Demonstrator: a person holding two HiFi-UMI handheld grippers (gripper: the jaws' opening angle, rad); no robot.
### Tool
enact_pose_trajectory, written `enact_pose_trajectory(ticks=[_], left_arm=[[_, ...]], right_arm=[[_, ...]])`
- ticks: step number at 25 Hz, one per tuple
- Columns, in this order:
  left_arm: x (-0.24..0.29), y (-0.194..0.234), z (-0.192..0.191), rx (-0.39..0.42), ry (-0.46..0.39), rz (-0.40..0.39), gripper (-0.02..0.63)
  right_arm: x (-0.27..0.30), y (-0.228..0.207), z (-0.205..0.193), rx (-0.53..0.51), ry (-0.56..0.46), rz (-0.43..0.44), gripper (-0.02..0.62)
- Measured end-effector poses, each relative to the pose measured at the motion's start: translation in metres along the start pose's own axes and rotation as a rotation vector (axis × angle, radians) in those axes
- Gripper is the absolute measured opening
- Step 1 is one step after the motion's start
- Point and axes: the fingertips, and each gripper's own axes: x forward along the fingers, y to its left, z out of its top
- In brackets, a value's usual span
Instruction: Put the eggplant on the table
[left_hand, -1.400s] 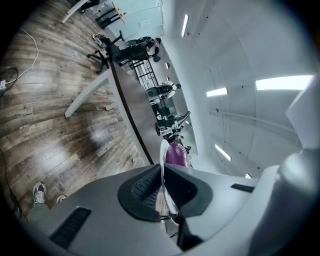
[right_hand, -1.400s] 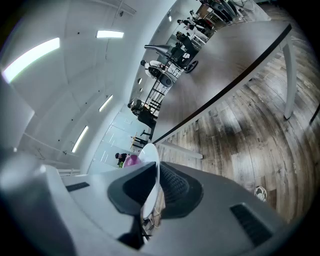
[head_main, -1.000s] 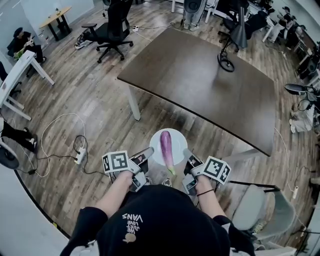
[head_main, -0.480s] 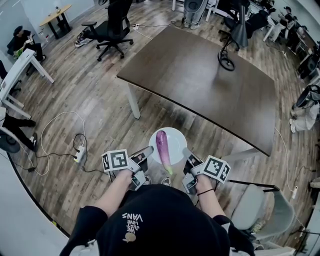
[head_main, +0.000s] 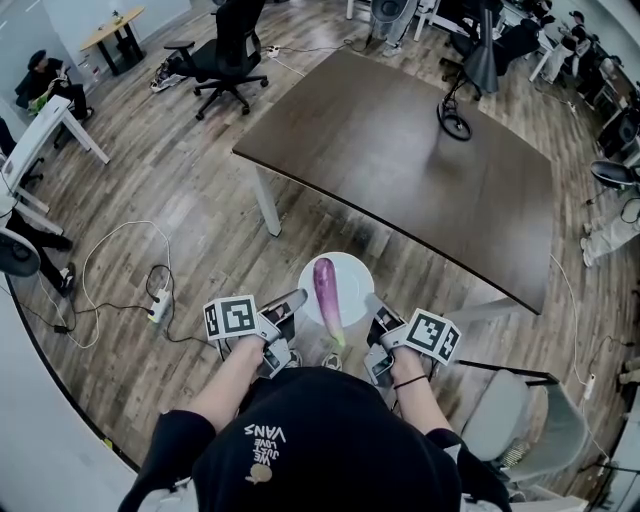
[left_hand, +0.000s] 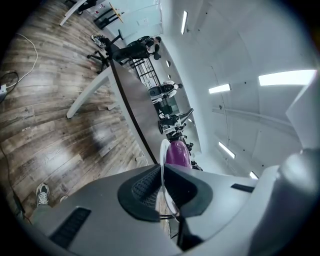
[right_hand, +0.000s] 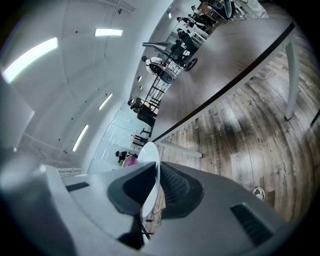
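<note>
Now left tongs (head_main: 298, 300), right tongs (head_main: 372, 303) each clamp plate (head_main: 351, 272) rim; eggplant (head_main: 325, 288) atop.

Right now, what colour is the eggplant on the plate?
Purple eggplant, green stem; best in the head view.

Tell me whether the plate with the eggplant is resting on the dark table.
No, the white plate with the eggplant is held over the wooden floor, short of the table edge.

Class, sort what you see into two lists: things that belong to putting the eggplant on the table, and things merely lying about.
Belongs: eggplant, white plate under it, dark table, left tongs and right tongs clamping the plate's rim.
Lying about: office chair, power strip, black lamp, grey chair.
</note>
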Motion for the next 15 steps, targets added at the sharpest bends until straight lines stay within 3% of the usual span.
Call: enact_pose_trajectory(ticks=[15], left_arm=[[0.03,0.009,-0.001,-0.012,-0.044,0.032,0.025]], right_arm=[[0.012,-0.027,0.025,-0.025,0.07,-0.008,0.035]])
